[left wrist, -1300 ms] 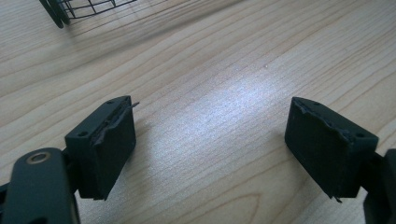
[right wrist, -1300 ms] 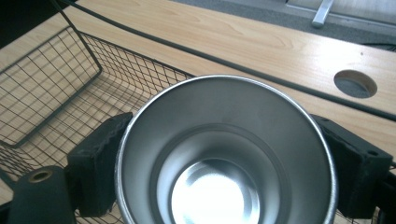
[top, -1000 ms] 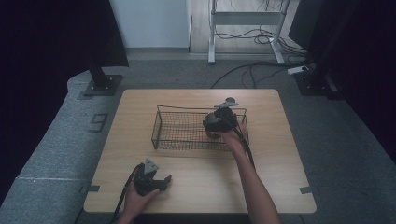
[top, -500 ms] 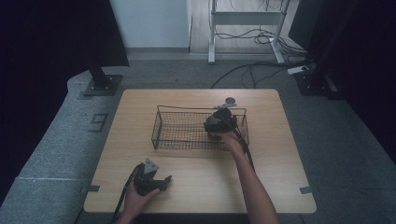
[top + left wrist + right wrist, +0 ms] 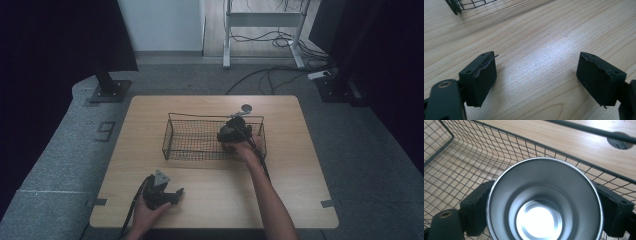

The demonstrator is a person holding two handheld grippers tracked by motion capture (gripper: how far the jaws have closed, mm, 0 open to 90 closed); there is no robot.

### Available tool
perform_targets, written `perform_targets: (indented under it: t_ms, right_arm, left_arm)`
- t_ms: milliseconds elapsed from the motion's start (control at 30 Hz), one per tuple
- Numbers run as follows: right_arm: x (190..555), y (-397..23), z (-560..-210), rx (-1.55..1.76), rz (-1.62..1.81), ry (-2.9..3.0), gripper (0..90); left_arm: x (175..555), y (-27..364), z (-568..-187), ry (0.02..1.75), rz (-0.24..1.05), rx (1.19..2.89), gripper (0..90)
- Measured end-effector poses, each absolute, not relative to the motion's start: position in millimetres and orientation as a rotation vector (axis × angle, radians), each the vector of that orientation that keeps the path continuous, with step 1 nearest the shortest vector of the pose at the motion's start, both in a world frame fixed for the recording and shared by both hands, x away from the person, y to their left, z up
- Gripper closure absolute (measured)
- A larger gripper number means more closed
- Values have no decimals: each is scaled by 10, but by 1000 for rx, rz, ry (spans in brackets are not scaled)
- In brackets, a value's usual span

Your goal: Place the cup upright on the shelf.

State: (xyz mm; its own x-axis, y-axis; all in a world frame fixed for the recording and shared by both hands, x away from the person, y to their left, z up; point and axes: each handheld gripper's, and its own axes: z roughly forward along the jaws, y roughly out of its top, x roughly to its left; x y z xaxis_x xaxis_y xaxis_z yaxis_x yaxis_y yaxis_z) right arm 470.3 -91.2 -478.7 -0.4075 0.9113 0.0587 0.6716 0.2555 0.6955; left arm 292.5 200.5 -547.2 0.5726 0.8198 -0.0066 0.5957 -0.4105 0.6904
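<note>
A shiny metal cup fills the right gripper view, seen open side up from above. My right gripper is shut on it, one black pad pressing on each side of its wall. Cup and gripper hang inside the right end of a black wire basket at mid-table; in the high view the right gripper and hand hide the cup. My left gripper rests near the table's front left edge. Its jaws stand wide open over bare wood, as the left gripper shows in its own view.
The wooden table carries a small round grey disc just behind the basket. The basket's left part holds nothing. A metal stand and cables lie on the floor beyond the table.
The right gripper with the cup has edged slightly toward the near side inside the basket. The left gripper has kept still.
</note>
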Motion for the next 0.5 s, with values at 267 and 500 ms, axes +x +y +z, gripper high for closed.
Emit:
perform_targets:
  t_ms: [267, 500]
  right_arm:
    - [4723, -919, -4811, 1484, 894, 2225, 132]
    - [4724, -932, -4826, 1513, 873, 2230, 129]
  left_arm:
    - [2925, 2005, -5472, 1125, 442, 2150, 163]
    - [2925, 2005, -5472, 1125, 442, 2150, 163]
